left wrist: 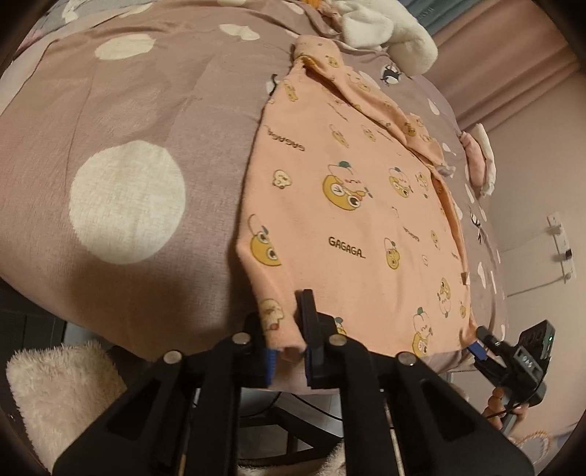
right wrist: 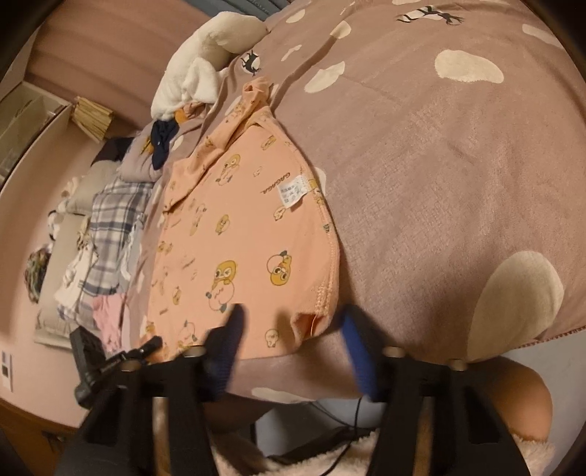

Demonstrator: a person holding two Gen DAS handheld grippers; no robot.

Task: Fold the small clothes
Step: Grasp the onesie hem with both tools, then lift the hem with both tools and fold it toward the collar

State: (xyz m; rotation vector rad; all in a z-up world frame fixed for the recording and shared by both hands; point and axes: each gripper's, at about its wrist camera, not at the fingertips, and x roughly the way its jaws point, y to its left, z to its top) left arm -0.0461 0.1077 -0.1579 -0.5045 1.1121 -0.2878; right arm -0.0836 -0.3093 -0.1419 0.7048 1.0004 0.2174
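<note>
The left gripper point(left wrist: 287, 351) has its jaws clenched on the near hem corner of the shirt point(left wrist: 351, 205), a fold of peach cloth pinched between the blue pads. The right gripper point(right wrist: 293, 348) straddles the other near corner; its jaws stand apart around the hem and do not press it, and that view is blurred there. Seen from the left wrist, the right gripper sits at the shirt's far hem corner.

The shirt lies flat on the bed point(left wrist: 128, 121), its hem at the near edge and its long axis running away from the grippers toward the collar at the far end. One sleeve is folded across the body.

Its print shows yellow cartoon faces and the word "GAGAGA", upright near the hem and upside down farther up. A white care label point(right wrist: 293, 192) lies by one side seam; its writing is too small to read.

Beyond the collar rests a white plush toy point(left wrist: 384, 29). In the right wrist view, plaid clothes point(right wrist: 110, 219) lie off to the side.
</note>
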